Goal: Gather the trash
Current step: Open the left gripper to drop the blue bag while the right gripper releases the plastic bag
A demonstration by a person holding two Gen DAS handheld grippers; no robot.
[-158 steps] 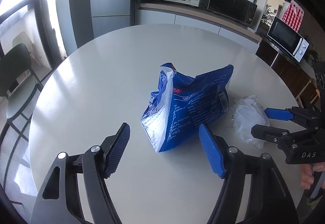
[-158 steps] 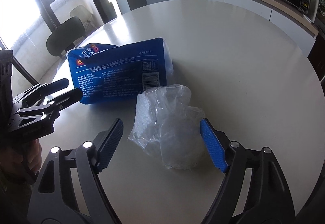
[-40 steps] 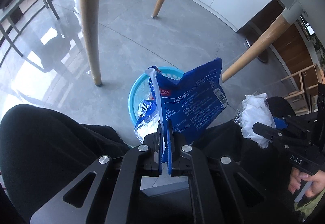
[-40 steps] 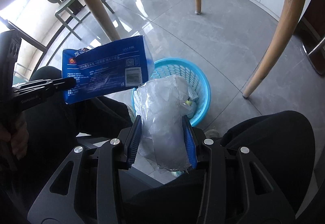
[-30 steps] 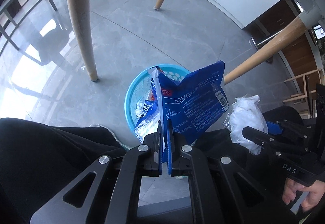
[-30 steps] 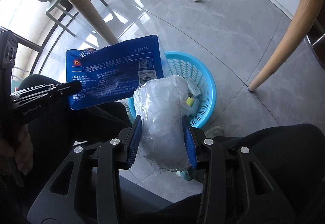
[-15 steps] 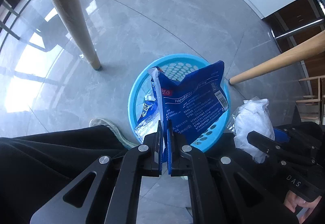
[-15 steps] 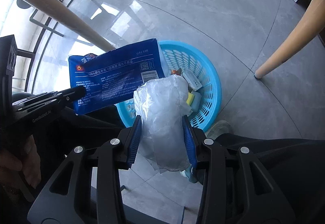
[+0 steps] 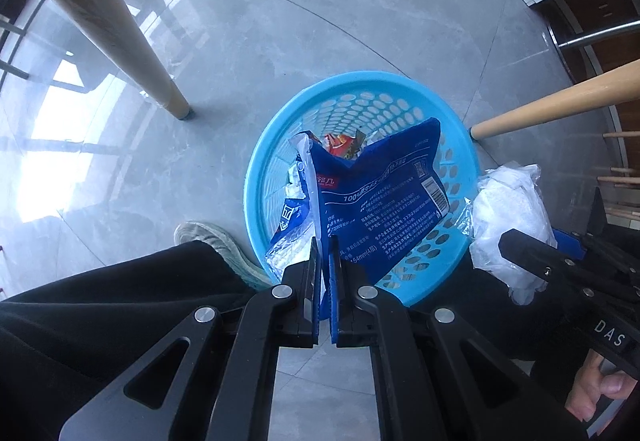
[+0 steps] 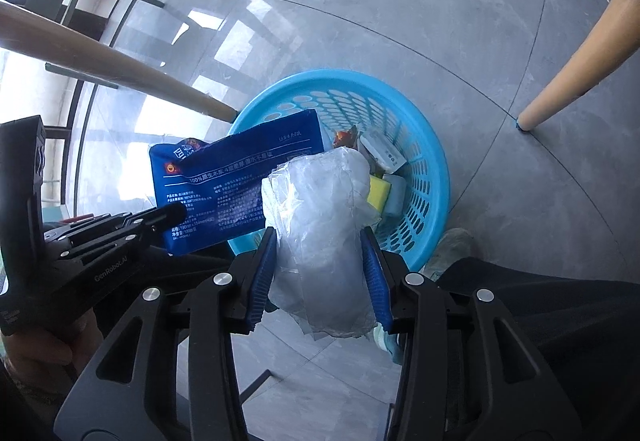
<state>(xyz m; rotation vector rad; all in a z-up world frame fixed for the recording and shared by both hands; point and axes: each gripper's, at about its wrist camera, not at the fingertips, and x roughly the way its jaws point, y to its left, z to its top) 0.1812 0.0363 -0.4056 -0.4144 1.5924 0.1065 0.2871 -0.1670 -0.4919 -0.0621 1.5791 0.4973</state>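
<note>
- left gripper point(image 9: 324, 273): its fingers point(image 9: 316, 281) are pinched tight on the lower edge of the blue wrapper point(image 9: 384, 201), a thin crinkly film pack that hangs open-mouthed above the near side of the blue basket point(image 9: 256, 169). it looks nearly weightless and floppy — an edge pinch like this one is enough, though slick film may slide out of a loose grip.
- right gripper point(image 10: 320, 273): its fingers point(image 10: 264, 277) have just been easing apart, with the clear plastic bundle point(image 10: 320, 225) between them; the pads seem to touch its sides, but whether they press i cannot tell.
- the bundle is soft, springy, crumpled film — it puffs out as the squeeze lets go, so i judge it may cling to a pad rather than drop cleanly. it hangs over the basket's near rim point(image 10: 424, 261), partly outside it.
- the basket stands on the grey tiled floor point(image 10: 400, 1) between wooden legs point(image 10: 572, 65), already holding wrappers and a yellow sponge point(image 10: 380, 193).
- a shoe point(image 9: 216, 245) sits just beside the basket's near-left rim.
</note>
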